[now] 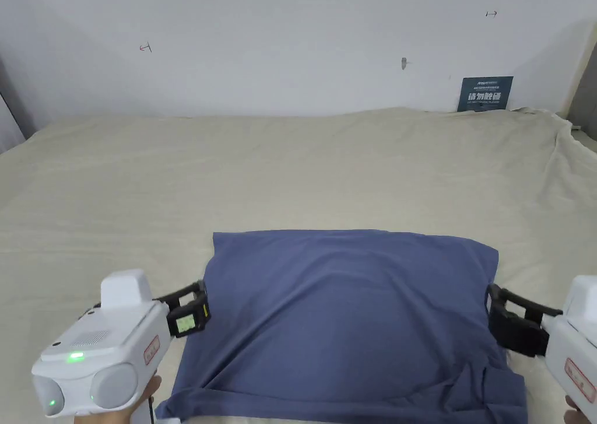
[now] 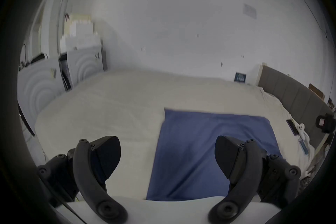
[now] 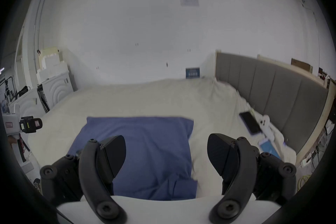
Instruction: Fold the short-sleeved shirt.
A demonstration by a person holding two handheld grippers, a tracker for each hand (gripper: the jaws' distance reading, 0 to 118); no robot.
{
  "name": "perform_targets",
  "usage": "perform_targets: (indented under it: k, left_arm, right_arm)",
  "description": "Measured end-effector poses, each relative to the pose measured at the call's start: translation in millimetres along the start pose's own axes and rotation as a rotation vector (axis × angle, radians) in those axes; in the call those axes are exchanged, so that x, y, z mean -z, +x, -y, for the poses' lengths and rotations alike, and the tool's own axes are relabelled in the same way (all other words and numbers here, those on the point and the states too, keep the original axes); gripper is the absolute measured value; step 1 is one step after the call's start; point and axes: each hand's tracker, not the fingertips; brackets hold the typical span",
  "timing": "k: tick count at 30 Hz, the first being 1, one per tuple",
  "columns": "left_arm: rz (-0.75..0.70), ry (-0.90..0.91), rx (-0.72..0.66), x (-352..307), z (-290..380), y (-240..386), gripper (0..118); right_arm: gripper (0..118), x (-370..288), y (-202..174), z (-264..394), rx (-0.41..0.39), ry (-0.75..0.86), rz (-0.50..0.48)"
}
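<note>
We see the blue short-sleeved shirt (image 1: 350,314) lying on the bed (image 1: 233,174), folded into a rough rectangle near the bed's front edge, its cloth slightly puffed in the middle with a few creases along the near hem. The bed is covered by a cream sheet, and a white wall (image 1: 262,40) rises behind it, with a small dark sign (image 1: 485,93) propped at its foot. The left tongs (image 1: 192,311) sit just beside the shirt's left edge; in the left gripper view their jaws stand wide apart with nothing between them, one over the sheet, one over the blue cloth. The right tongs (image 1: 504,320) sit just beside the shirt's right edge; in the right gripper view their jaws also stand wide and hold nothing. A grey padded headboard (image 3: 272,86) runs along the bed's right side, a dark phone (image 3: 251,125) lying near it.
</note>
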Motion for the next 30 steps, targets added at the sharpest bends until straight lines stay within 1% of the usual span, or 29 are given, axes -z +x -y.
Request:
perform_targets:
  k: [3,4,5,6,7,8,9,10,11,13,15,18,22,25,30]
  left_arm:
    - [-0.037,0.072,0.041,-0.3,-6.4,12.0,108]
    - [-0.043,0.090,0.048,-0.6,-7.3,15.2,107]
    - [-0.039,0.108,0.048,-1.8,-7.4,17.7,105]
    - [-0.025,0.131,0.048,-3.7,-6.8,19.7,101]
    - [-0.009,0.156,0.054,-5.1,-5.6,21.5,91]
    - [0.007,0.177,0.057,-7.0,-4.0,23.4,78]
    - [0.014,0.177,0.063,-8.3,-2.8,24.6,56]
    - [0.034,0.180,0.067,-9.6,-2.2,25.4,19]
    - [0.056,0.177,0.065,-8.6,-1.1,25.3,3]
    - [0.066,0.168,0.054,-9.4,3.2,25.4,0]
    - [0.079,0.166,0.055,-9.6,5.4,24.7,0]
    - [0.081,0.130,0.065,-7.2,9.1,23.5,0]
    - [0.084,0.071,0.046,-1.6,11.8,13.5,0]
    - [0.075,-0.060,0.014,9.9,14.9,3.3,0]
    - [0.061,-0.187,-0.025,21.4,35.9,-18.2,0]
  right_arm:
    - [93,-3.3,-8.9,-8.3,-0.036,0.060,0.048]
    - [90,-4.7,-11.8,-9.8,-0.048,0.077,0.060]
    - [84,-7.3,-20.9,-13.2,-0.061,0.093,0.067]
    - [76,-8.6,-23.8,-13.5,-0.066,0.102,0.070]
    - [63,-9.9,-26.4,-13.8,-0.068,0.111,0.073]
    - [51,-11.0,-28.8,-13.7,-0.070,0.117,0.077]
    - [38,-9.5,-29.0,-13.9,-0.068,0.124,0.081]
    - [15,-10.6,-30.6,-13.3,-0.065,0.131,0.083]
    - [0,-11.8,-31.8,-12.6,-0.063,0.141,0.082]
    - [0,-11.3,-32.3,-11.5,-0.063,0.153,0.084]
    - [0,-12.0,-32.2,-11.8,-0.059,0.152,0.048]
    - [0,-11.1,-32.8,-11.0,-0.073,0.150,0.066]
    - [0,-11.7,-31.2,-10.9,-0.055,0.145,0.059]
    - [0,-10.5,-29.5,-9.9,-0.055,0.140,0.061]
    - [0,-8.9,-26.6,-5.1,-0.050,0.117,0.062]
